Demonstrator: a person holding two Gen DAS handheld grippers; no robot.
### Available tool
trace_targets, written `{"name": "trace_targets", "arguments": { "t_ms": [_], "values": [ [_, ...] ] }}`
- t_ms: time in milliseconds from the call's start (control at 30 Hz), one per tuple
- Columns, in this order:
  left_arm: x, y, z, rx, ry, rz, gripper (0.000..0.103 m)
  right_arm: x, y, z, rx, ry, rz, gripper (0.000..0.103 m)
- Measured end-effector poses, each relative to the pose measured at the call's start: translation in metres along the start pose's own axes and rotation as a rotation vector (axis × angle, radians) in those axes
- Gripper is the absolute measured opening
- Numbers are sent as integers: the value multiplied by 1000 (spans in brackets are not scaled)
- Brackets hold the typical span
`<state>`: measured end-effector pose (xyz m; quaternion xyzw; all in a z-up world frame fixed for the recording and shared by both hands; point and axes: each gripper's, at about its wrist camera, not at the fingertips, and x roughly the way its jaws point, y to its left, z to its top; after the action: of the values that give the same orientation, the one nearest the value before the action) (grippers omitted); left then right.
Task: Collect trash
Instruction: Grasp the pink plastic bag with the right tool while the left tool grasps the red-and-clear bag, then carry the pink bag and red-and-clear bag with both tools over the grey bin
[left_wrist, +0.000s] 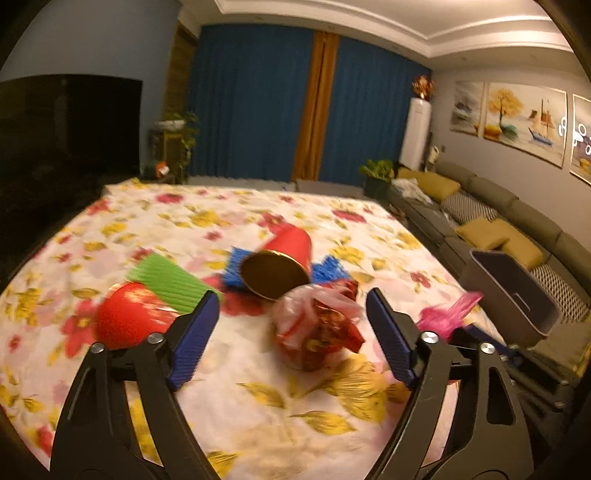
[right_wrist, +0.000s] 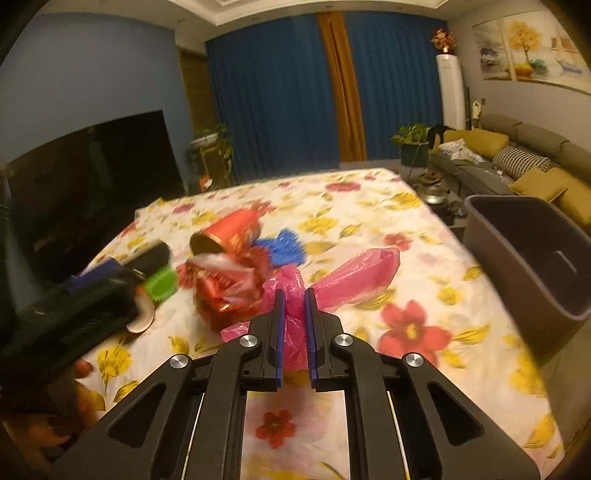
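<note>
1. bench cloth (left_wrist: 229, 221): white, red and yellow flowers, yellow-olive leaves;
2. tipped cup (left_wrist: 284, 258): red outside, gold rim, dark gold-brown inside;
3. second cup (left_wrist: 129, 319): red;
4. ribbed paper liners: one green (left_wrist: 168, 277), one blue (left_wrist: 328, 269);
5. snack wrapper (left_wrist: 317, 332): red, gold print, clear-white film;
6. plastic bag (right_wrist: 354, 273): translucent pink;
7. bin (right_wrist: 524, 251): grey;
8. left tongs (left_wrist: 291, 332) and right tongs (right_wrist: 294, 332): black arms, blue ribbed pads, silver screws;
9. curtains (left_wrist: 258, 103): deep blue, orange-brown centre strip;
10. sofa (left_wrist: 517, 206): grey-olive, mustard cushions.
</note>
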<state>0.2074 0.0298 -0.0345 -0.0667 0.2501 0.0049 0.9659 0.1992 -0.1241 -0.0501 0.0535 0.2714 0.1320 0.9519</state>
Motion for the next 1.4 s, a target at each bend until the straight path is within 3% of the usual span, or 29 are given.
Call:
{"name": "trace_targets", "arguments": {
  "t_ms": [300,367,533,633,967,1400],
  "values": [
    [40,-11,-8,12,117,-52,36,-24,-24,9,32,-60,-23,11],
    [43,-12,-10,12,128,-69,24,-27,-27,10,37,-69,-25,11],
    [37,-17,-15,38,110,-91,13,-33,-30,10,38,-80,-31,11],
    [30,-14,-15,24,92,-100,8,-38,-31,11,36,-89,-36,11],
    [-26,-9,1,-22,-41,-127,7,-60,-34,17,22,-141,-60,11],
    [-61,-35,7,15,-92,-166,7,-87,-45,20,9,-187,-97,11]
  ]
}}
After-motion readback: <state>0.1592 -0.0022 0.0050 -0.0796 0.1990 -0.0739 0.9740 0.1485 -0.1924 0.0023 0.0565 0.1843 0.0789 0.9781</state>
